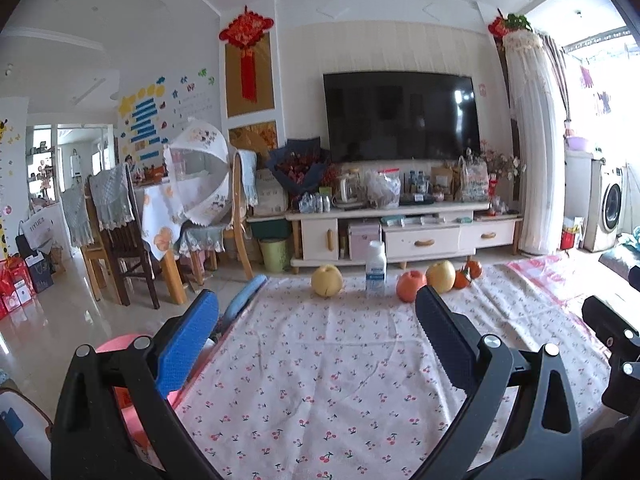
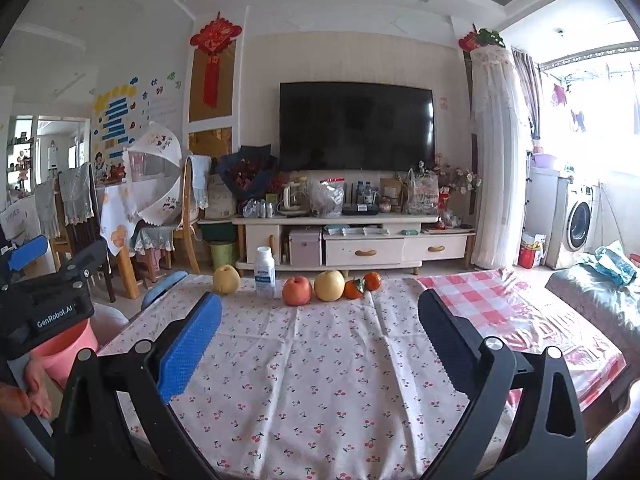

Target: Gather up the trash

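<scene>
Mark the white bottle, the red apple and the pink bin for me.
white bottle (image 2: 265, 270): right wrist view, on its label.
red apple (image 2: 297, 290): right wrist view, on its front face.
pink bin (image 2: 66, 346): right wrist view, on its outer wall below the rim.

The left tongs (image 1: 316, 320) stand wide open, fingers spread and holding nothing. The right tongs (image 2: 320, 324) are likewise spread wide and empty, level beside them. A hand (image 2: 28, 392) grips the left tool's body.
</scene>
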